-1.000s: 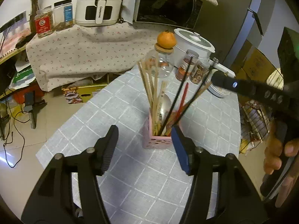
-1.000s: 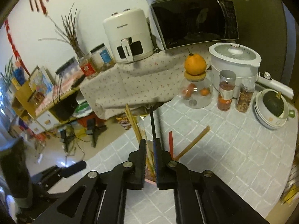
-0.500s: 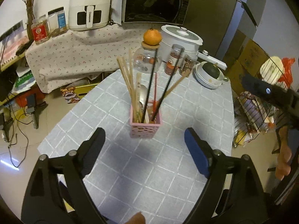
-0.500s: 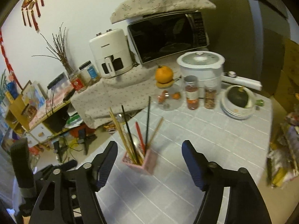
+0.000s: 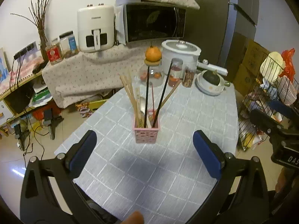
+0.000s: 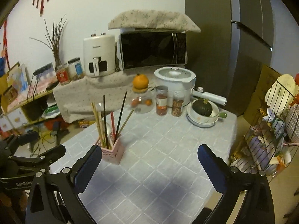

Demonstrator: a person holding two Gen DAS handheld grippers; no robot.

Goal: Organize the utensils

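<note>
A table (image 5: pixel 196 115) covered in a pale grey-blue checked cloth stretches ahead of both claws. A pink utensil holder (image 5: pixel 147 133) stands on it, straight ahead of the left claw and just beyond the right claw's left finger. Farther off, along the far edge, stand a glass jar (image 6: pixel 143 103) topped with an orange, two spice jars (image 6: pixel 161 103), a white cooker (image 6: pixel 174 84), and a stack of bowls (image 6: pixel 202 118) holding a dark green squash.
</note>
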